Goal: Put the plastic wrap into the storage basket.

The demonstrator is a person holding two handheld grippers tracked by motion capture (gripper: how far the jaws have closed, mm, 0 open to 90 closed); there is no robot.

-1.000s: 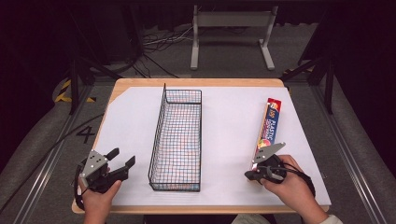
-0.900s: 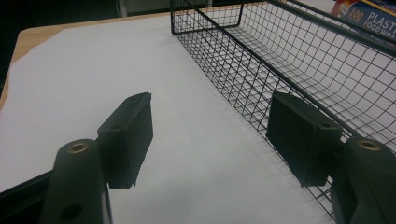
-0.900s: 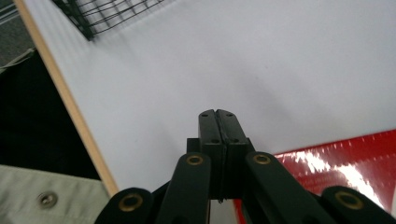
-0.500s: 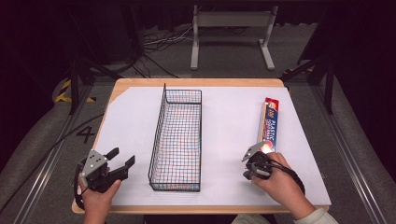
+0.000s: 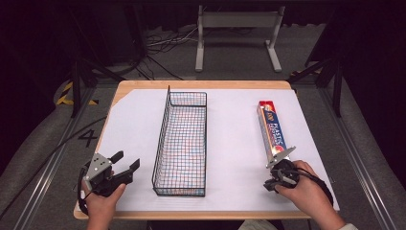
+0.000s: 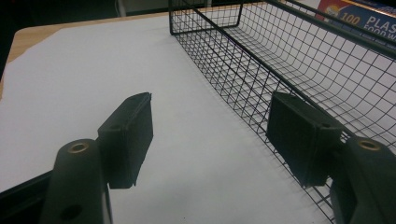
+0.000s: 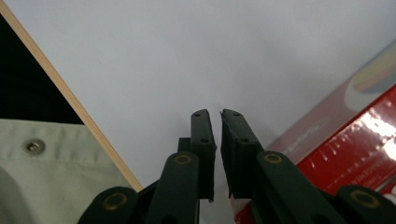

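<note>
Right claw (image 5: 276,180) low over the near right part of the desk (image 5: 239,143), just beside the near end of the plastic wrap box (image 5: 271,132); its jaws have just been opening, only a slit apart, nothing between them. Left claw (image 5: 125,163) near left, spread wide, empty, just beside the wire basket (image 5: 183,139). Box lies lengthwise right of the basket, well apart from it.

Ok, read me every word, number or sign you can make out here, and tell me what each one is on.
"100 PLAS… FOOD W…": box, cut off by the picture's edge, seen past the basket.
"PLASTIC": same box, high view, barely legible; smaller print is too blurred to read.
"4": floor, left of the table.
</note>
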